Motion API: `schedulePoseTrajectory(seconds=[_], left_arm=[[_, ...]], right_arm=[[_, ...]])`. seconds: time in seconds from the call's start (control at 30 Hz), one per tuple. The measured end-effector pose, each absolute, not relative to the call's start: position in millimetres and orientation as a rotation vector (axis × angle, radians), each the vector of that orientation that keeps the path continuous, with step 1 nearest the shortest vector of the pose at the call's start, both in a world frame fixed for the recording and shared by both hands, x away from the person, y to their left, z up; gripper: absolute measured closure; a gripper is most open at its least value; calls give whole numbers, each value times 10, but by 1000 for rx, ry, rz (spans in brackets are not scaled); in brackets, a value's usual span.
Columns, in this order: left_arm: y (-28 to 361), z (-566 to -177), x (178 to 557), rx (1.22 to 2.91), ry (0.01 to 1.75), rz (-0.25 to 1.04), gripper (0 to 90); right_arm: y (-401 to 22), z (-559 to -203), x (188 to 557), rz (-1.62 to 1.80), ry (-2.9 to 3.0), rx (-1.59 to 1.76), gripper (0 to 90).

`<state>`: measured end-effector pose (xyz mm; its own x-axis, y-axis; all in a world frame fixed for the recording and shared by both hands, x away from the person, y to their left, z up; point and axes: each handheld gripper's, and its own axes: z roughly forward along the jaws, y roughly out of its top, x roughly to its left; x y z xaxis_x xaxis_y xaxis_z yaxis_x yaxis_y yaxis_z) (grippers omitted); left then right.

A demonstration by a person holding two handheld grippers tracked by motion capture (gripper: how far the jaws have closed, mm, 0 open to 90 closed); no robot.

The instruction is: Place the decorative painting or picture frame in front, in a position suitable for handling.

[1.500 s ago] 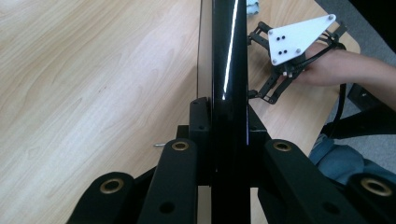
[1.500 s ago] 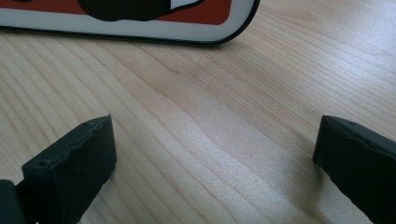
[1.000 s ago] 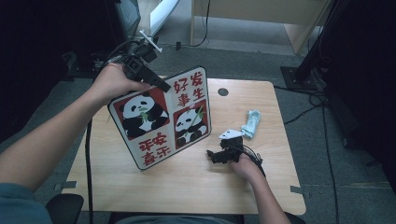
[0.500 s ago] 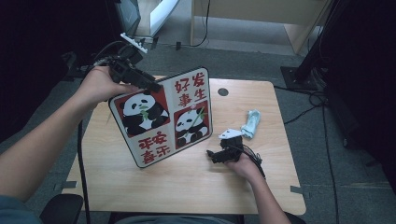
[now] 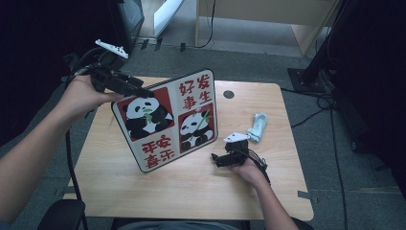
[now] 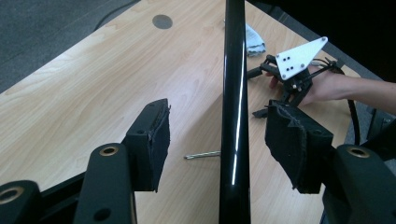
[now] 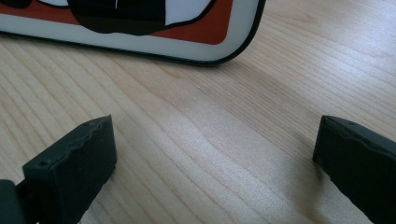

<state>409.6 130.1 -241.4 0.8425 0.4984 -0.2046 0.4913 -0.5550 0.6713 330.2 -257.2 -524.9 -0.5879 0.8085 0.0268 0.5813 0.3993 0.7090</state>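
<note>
While its jaws have just been opening, the left tool (image 6: 217,149) straddles the panda board's (image 5: 167,120) edge, released

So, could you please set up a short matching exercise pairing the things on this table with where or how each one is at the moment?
Things:
1. panda board
2. crumpled cloth
3. left gripper
4. right gripper

States:
a. low over bare wood, jaws open
b. lying on the table near its right edge
c. propped on edge, tilted
d. jaws either side of the board's top edge, pads clear of it

Pairs: 1-c, 2-b, 3-d, 4-a
</note>
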Motion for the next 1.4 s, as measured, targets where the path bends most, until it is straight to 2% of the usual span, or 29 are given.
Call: schedulePoseTrajectory(seconds=[0.1, 0.43, 0.5, 0.93, 1.2, 1.4], left_arm=[[1346, -2448, 4052, 2252, 716, 30, 396], [1545, -2549, 3902, 2196, 716, 31, 382], [1578, -2568, 3870, 2194, 712, 47, 380], [1734, -2778, 3644, 2169, 709, 99, 377], [1819, -2937, 3558, 2134, 720, 75, 384], [1843, -3066, 3462, 2131, 734, 86, 389]], right_arm=[[-2595, -5225, 3311, 984, 2348, 1211, 53], [-2772, -5023, 3363, 1067, 2254, 1269, 73], [-2818, -4991, 3376, 1073, 2244, 1277, 142], [-3094, -4825, 3448, 1058, 2171, 1298, 143], [-3307, -4791, 3546, 1050, 2111, 1357, 156], [-3464, -4806, 3621, 1048, 2079, 1415, 204]])
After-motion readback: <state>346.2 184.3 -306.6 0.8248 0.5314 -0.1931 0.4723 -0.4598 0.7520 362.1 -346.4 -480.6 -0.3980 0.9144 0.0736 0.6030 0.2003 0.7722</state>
